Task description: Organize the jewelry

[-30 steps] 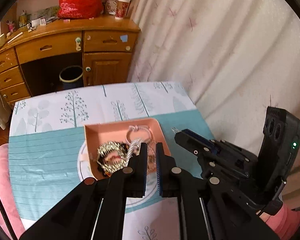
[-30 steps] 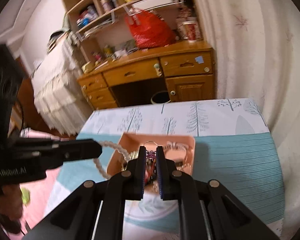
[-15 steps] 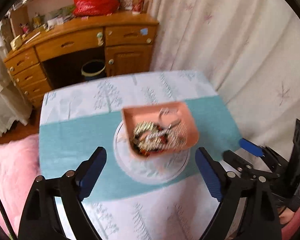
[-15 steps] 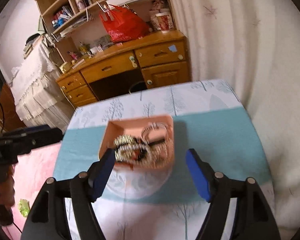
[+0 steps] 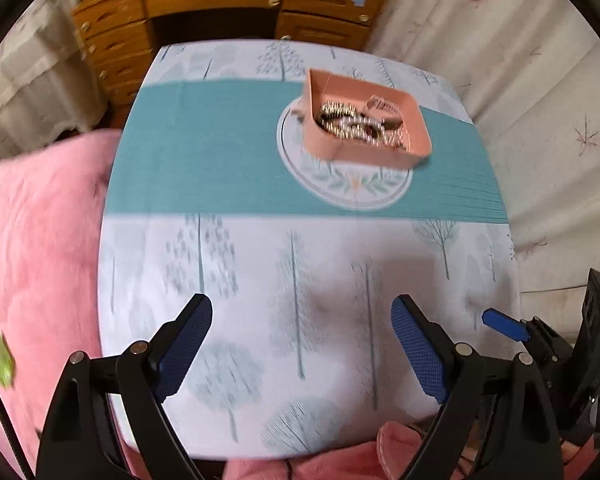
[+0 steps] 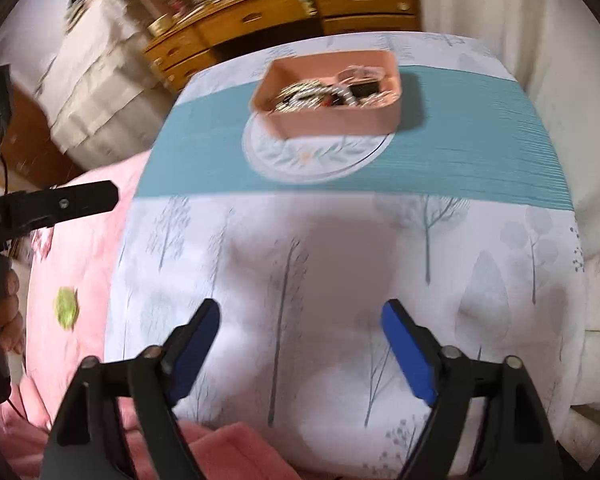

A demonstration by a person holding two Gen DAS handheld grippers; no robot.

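A pink box [image 5: 414, 114] holds a tangle of gold and silver jewelry [image 5: 358, 126] and stands on the far part of the table, over a round white printed patch. It shows in the right wrist view too [image 6: 340, 118], with the jewelry [image 6: 328, 96] inside. My left gripper [image 5: 302, 340] is open and empty, low over the table's near edge, far from the box. My right gripper [image 6: 300, 338] is open and empty, also near the front edge. The right gripper's blue fingertip [image 5: 504, 330] shows in the left wrist view.
The table has a white and teal tree-print cloth [image 5: 220, 160]. A pink blanket [image 5: 32, 240] lies to the left and in front. A wooden desk with drawers [image 5: 236, 0] stands behind the table. Pale curtains [image 5: 540, 100] hang on the right.
Both grippers went from shut above the box to wide open, and drew back toward the table's near edge. The box with jewelry now lies far ahead.
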